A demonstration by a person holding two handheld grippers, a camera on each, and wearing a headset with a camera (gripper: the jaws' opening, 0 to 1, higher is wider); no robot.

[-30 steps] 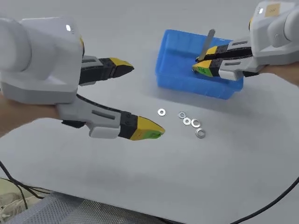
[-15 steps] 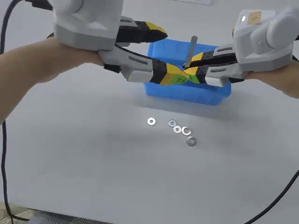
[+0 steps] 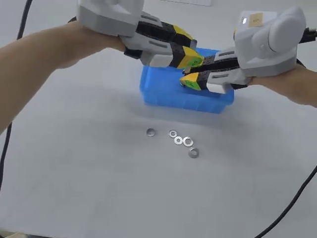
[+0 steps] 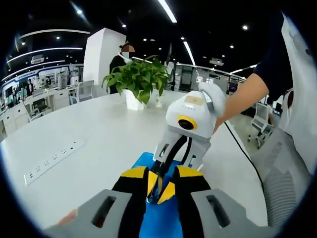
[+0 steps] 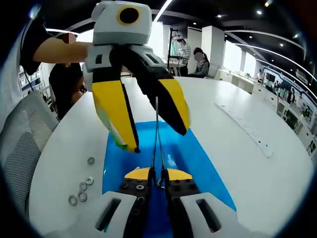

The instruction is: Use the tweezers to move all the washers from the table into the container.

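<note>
Right gripper clamped shut on the tweezers above the blue container. Prongs up between the spread, open jaws of the left gripper — plain in the right gripper view, covered by that gripper in the head view. Small tag on the right gripper's housing, writing too small to read. Half a second ago, left gripper's lower jaw across the right's tips; now just above them. Five washers unmoved on the table — near the container's front wall, outside it.
</note>
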